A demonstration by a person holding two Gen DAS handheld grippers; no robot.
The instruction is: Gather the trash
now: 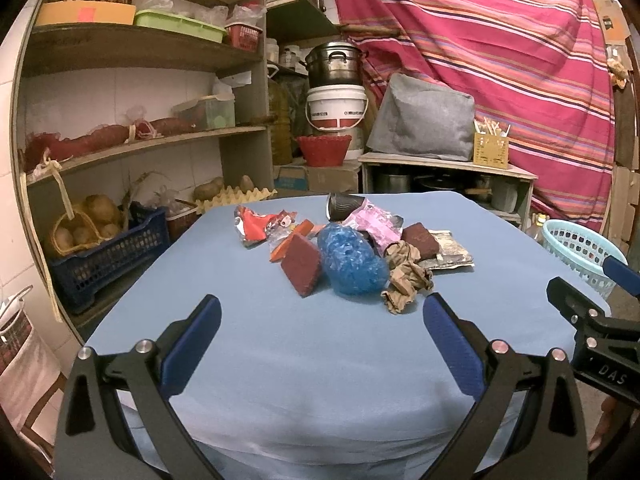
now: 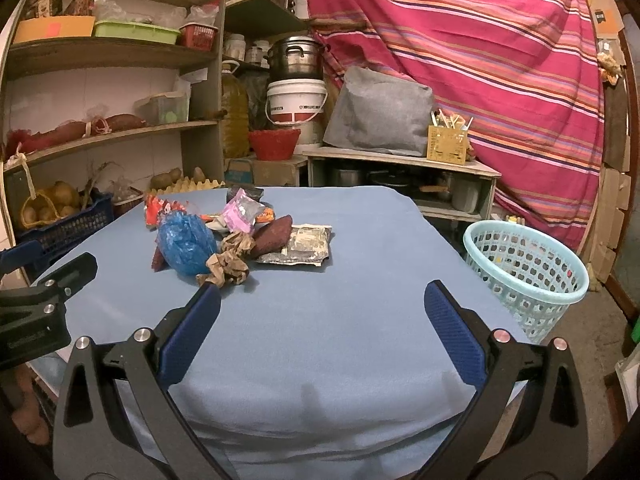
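Observation:
A heap of trash lies on the blue table [image 1: 304,360]: a crumpled blue plastic bag [image 1: 352,260], a dark red sponge [image 1: 302,267], crumpled brown paper [image 1: 406,276], a red wrapper [image 1: 254,226], a pink wrapper [image 1: 374,222], a dark cup [image 1: 344,205] and a flat silver packet [image 1: 452,250]. My left gripper [image 1: 322,320] is open and empty, just short of the heap. My right gripper [image 2: 322,308] is open and empty over the table [image 2: 340,320], to the right of the blue bag [image 2: 186,246] and brown paper [image 2: 230,260]. A light blue basket [image 2: 528,268] stands at the table's right.
Wooden shelves [image 1: 132,136] with boxes and a crate of potatoes [image 1: 100,256] stand to the left. A low shelf [image 1: 444,168] with pots, a bucket [image 1: 338,108] and a striped cloth [image 1: 500,60] lie behind. The basket [image 1: 580,252] also shows in the left wrist view.

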